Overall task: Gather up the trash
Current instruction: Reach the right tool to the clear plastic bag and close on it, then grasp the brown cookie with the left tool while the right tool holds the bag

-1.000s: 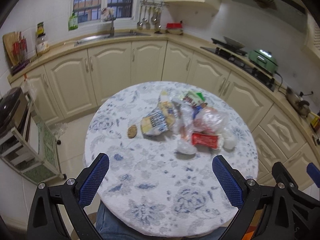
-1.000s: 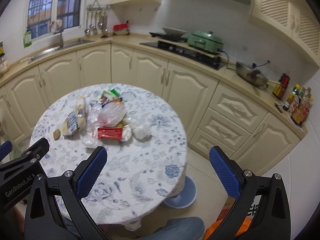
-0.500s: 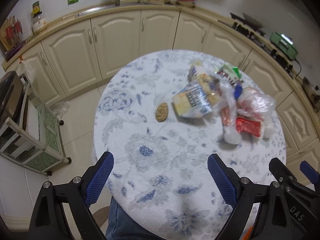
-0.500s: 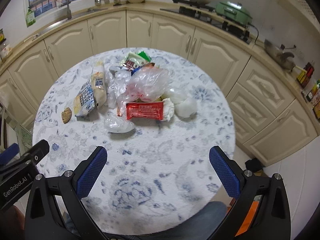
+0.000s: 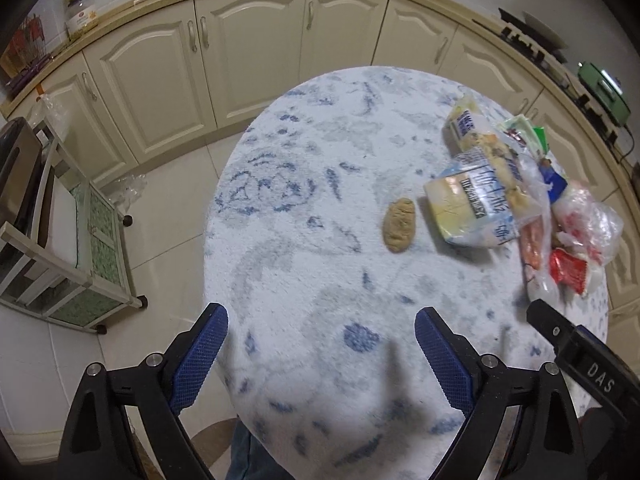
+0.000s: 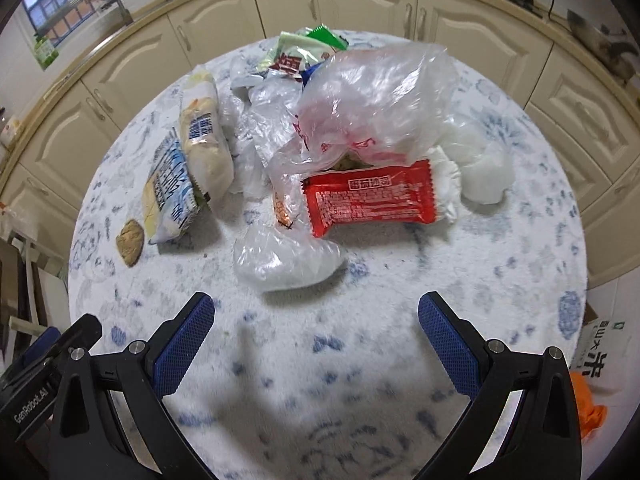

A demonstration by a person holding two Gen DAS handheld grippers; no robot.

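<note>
Both tongs stand wide and empty above the bench [image 6: 520, 280]: left tongs [image 5: 321, 330], right tongs [image 6: 316, 320]. Trash lies at 12 o'clock of the right tongs: red wrapper [image 6: 370, 198], clear bag [image 6: 380, 92], cookie [image 6: 130, 242] at 10 o'clock.

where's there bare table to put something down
Bare cloth lies on the table's cabinet-side half beyond the cookie, and between both gripper views' near edge and the crumpled clear bag. Crowded around the red wrapper.

cream cabinets [image 5: 248, 52] | tile floor [image 5: 160, 208] | window [image 6: 64, 12] | rolling rack [image 5: 68, 248]
</note>
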